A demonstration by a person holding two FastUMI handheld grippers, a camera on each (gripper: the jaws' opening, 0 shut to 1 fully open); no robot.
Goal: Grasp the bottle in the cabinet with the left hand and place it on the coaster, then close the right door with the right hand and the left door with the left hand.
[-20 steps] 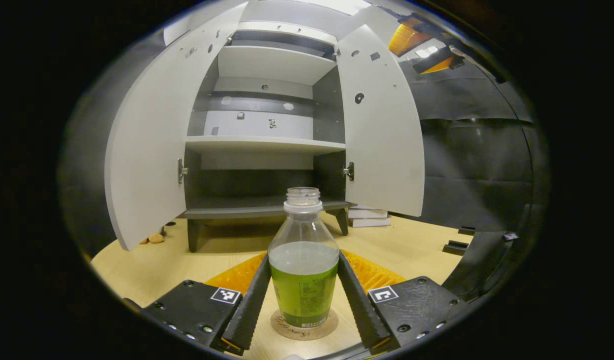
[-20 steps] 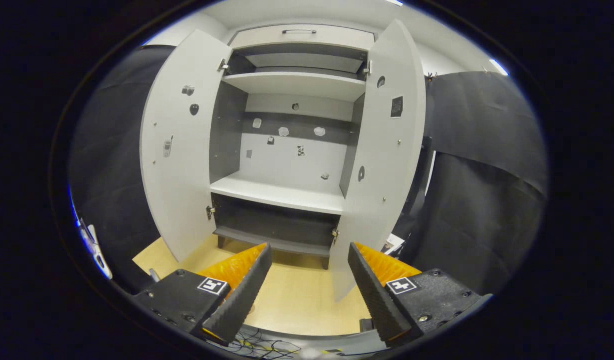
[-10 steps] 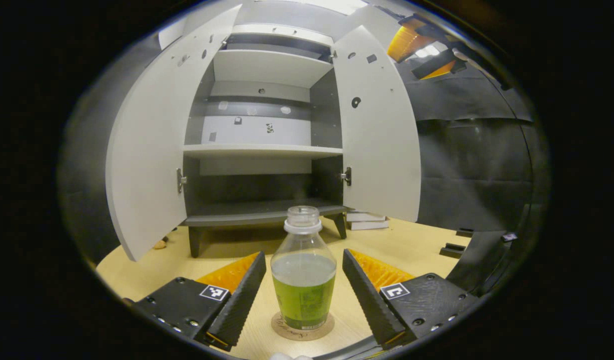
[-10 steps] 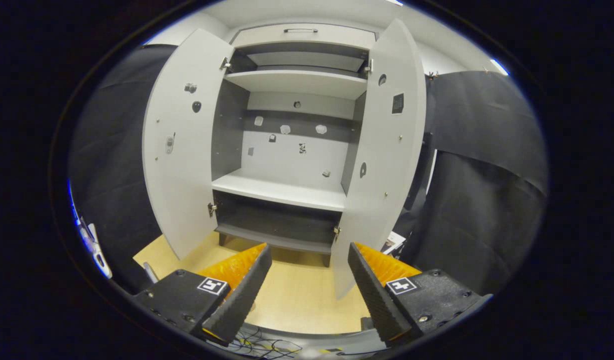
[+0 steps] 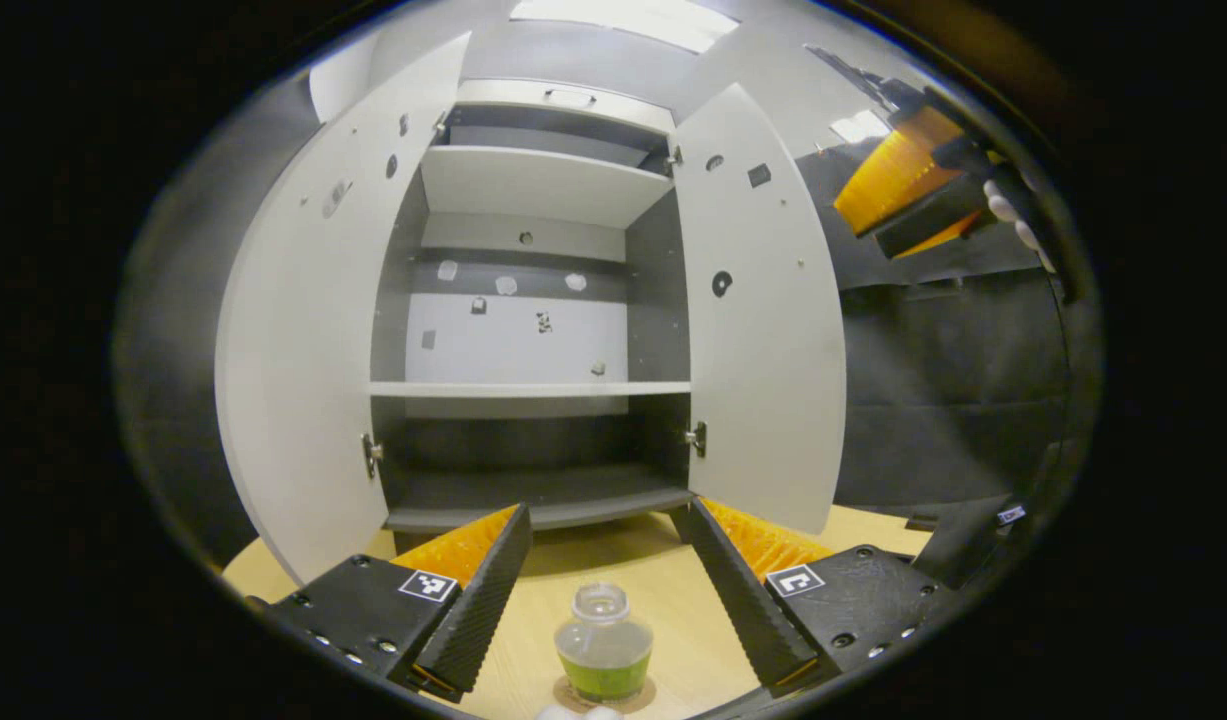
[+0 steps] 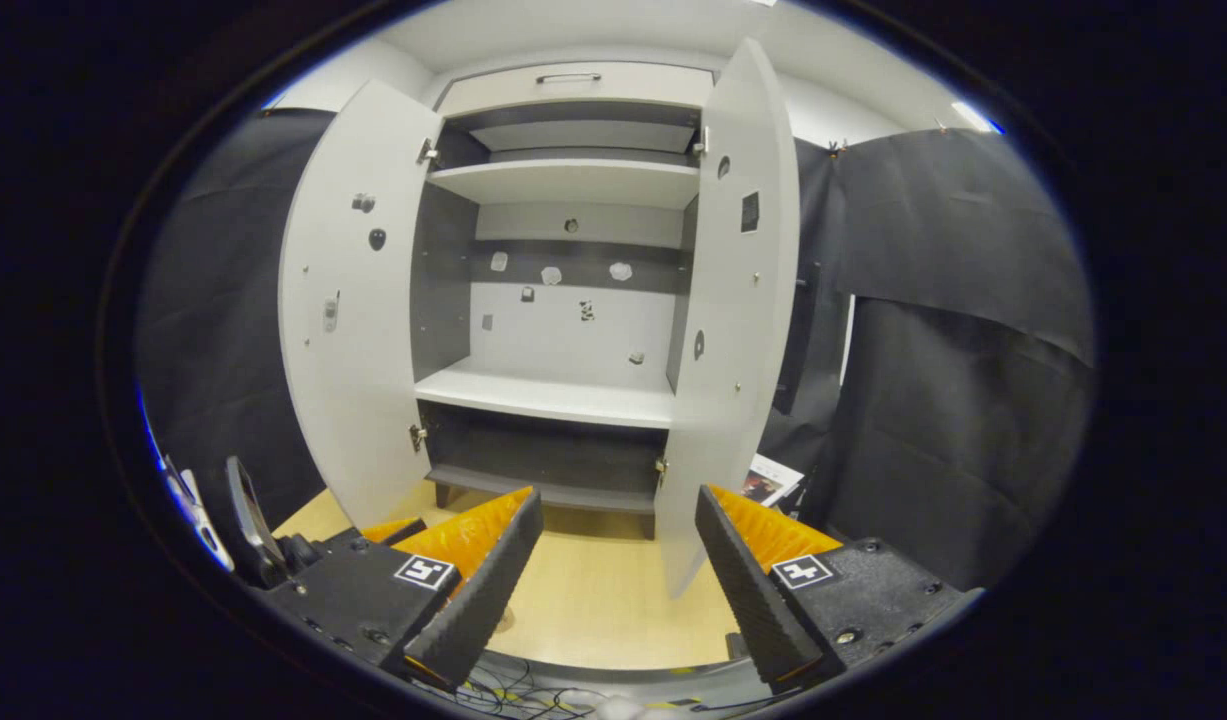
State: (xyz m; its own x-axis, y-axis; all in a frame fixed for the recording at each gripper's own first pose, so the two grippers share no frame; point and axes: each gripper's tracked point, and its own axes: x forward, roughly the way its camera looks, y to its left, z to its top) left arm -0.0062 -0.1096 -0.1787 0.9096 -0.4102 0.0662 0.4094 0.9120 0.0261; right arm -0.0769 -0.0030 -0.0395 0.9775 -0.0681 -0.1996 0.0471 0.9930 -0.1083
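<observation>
- In the left gripper view, the left gripper had lifted up and away from the bottle since a second earlier, when its two fingers pressed the bottle's sides; its fingers now stood wide apart with nothing between them.
- The bottle, which had filled the middle of that view, now sat small and low between the finger tips, upright on the round coaster on the wooden table, touching neither finger.
- The bottle held green liquid in its lower part; its base and most of the coaster were cut off by the bottom edge of the view.
- Farther back, the cabinet stood with its left door and right door both swung open, as before; its shelves looked bare.
- Small marks on the cabinet's back panel were too small to make out.
- The right gripper showed high at the right of the left gripper view, lower in the picture than before, with fingertips of the hand holding it at the edge; much of it was cut off.
- In the right gripper view, the right gripper hung with its fingers apart and empty, just as a second earlier, facing the open cabinet.
- The right door appeared narrower, more edge-on, than before.
- The left gripper's dark body had come into the lower left of that view, mostly hidden.
</observation>
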